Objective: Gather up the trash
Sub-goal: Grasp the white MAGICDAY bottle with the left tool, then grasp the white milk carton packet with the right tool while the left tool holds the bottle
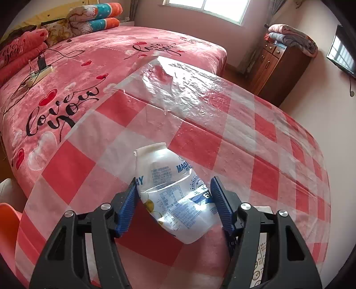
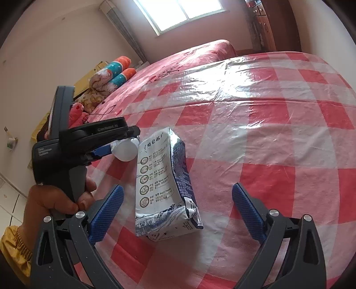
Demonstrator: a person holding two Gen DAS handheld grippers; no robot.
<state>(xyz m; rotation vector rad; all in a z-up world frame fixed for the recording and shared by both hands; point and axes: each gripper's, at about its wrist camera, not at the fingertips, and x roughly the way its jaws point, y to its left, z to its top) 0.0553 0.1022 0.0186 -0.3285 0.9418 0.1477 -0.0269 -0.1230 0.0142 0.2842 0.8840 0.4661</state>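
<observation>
My left gripper [image 1: 174,197] is shut on a crushed white plastic bottle [image 1: 175,193] with blue print, held just above the red-and-white checked plastic tablecloth [image 1: 255,155]. The same gripper [image 2: 118,149] and the bottle's base [image 2: 126,151] show at the left of the right wrist view. A crumpled blue-and-white milk carton [image 2: 164,184] lies on the cloth [image 2: 267,133]. My right gripper [image 2: 176,200] is open, with its blue pads either side of the carton and not touching it.
A bed [image 1: 89,66] with a pink "love you" blanket lies beyond the table, with a power strip and cables [image 1: 39,71] on it. Folded quilts [image 1: 95,17] sit at its head. A wooden cabinet [image 1: 278,64] stands at the right, an orange chair [image 1: 9,220] at the left.
</observation>
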